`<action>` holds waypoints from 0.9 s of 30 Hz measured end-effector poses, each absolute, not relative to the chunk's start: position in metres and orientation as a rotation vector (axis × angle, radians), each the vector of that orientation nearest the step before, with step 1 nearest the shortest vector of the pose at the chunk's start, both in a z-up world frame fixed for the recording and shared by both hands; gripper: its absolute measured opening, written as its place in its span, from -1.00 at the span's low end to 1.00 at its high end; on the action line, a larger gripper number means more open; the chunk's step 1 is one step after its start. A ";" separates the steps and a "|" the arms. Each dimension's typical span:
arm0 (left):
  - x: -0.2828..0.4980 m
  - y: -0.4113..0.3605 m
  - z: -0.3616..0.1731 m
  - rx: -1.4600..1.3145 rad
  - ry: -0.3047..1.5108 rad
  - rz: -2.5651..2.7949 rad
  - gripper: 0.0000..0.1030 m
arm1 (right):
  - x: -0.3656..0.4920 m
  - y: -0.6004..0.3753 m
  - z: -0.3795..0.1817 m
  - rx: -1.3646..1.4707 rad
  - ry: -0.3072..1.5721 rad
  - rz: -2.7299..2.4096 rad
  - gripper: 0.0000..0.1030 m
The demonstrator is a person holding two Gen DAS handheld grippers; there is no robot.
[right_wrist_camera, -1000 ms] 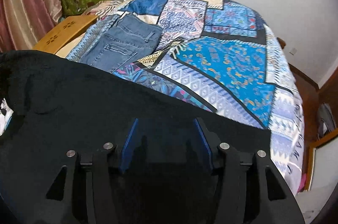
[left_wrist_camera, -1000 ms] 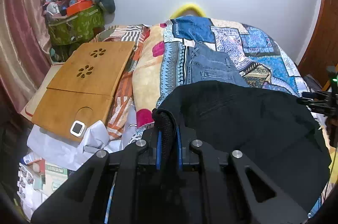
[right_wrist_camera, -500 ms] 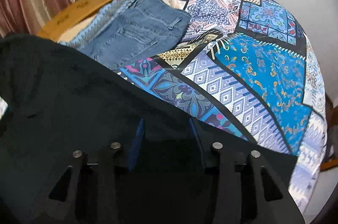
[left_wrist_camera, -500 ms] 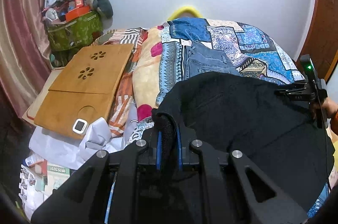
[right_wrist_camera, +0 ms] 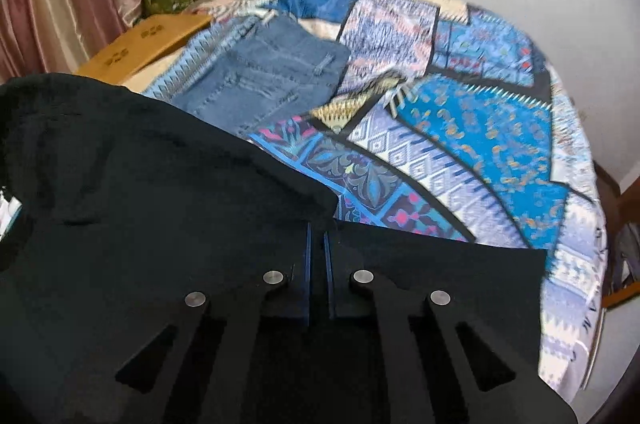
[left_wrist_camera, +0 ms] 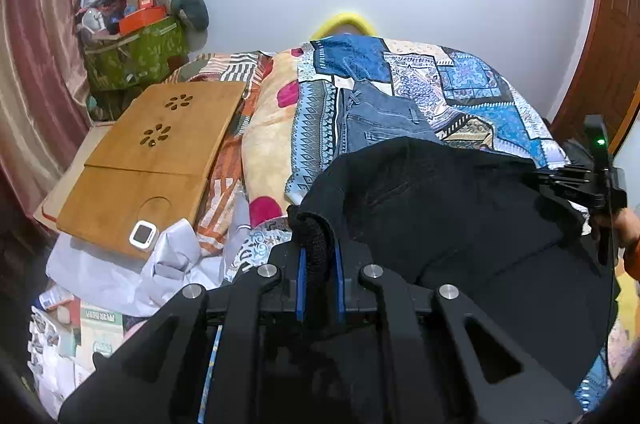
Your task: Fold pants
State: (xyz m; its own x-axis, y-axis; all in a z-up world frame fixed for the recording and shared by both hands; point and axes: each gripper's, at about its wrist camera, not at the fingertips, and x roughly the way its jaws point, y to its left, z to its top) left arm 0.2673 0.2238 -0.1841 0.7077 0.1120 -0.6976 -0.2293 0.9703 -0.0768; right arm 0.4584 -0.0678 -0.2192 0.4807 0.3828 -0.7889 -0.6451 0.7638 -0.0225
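Black pants [left_wrist_camera: 460, 216] hang spread between my two grippers above the near end of the bed. My left gripper [left_wrist_camera: 318, 256] is shut on a bunched black edge of the pants. My right gripper [right_wrist_camera: 317, 256] is shut on the opposite edge of the black pants [right_wrist_camera: 140, 192]; it also shows at the right of the left wrist view [left_wrist_camera: 580, 184]. Folded blue jeans [left_wrist_camera: 380, 120] lie flat on the patchwork bedcover beyond the black pants, also seen in the right wrist view [right_wrist_camera: 264, 80].
A patchwork blue bedcover [right_wrist_camera: 480, 128] spreads over the bed. A wooden lap desk [left_wrist_camera: 152, 152] with a small white device [left_wrist_camera: 142, 234] lies left of the bed. A green bag [left_wrist_camera: 132, 60] of clutter stands at the back left. A wooden door [left_wrist_camera: 600, 64] is at right.
My right gripper's jaws have closed from wide apart onto the black pants' edge. Both grippers have lifted the pants a little and the right view has swung.
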 end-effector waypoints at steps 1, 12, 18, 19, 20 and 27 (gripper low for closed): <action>0.265 0.224 -0.183 -0.168 0.762 0.190 -0.80 | 0.453 -0.072 -0.212 -0.330 0.847 0.637 -0.91; 0.212 0.226 -0.173 -0.211 0.753 0.221 -0.80 | 0.357 -0.113 -0.150 -0.242 0.720 0.623 -0.92; 0.178 0.232 -0.178 -0.242 0.775 0.238 -0.80 | 0.307 -0.125 -0.146 -0.180 0.684 0.632 -0.92; 0.172 0.232 -0.180 -0.247 0.781 0.240 -0.80 | 0.300 -0.128 -0.147 -0.166 0.685 0.635 -0.92; 0.168 0.233 -0.182 -0.251 0.786 0.240 -0.80 | 0.294 -0.129 -0.148 -0.157 0.684 0.635 -0.92; 0.135 0.234 -0.207 -0.286 0.845 0.251 -0.80 | 0.253 -0.141 -0.172 -0.108 0.727 0.636 -0.92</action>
State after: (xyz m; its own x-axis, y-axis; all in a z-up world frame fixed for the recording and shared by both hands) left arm 0.1347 0.2341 -0.2070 0.6382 0.1041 -0.7628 -0.3288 0.9328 -0.1478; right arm 0.2529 -0.1409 -0.1719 0.5688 0.5045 -0.6496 -0.5769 0.8076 0.1221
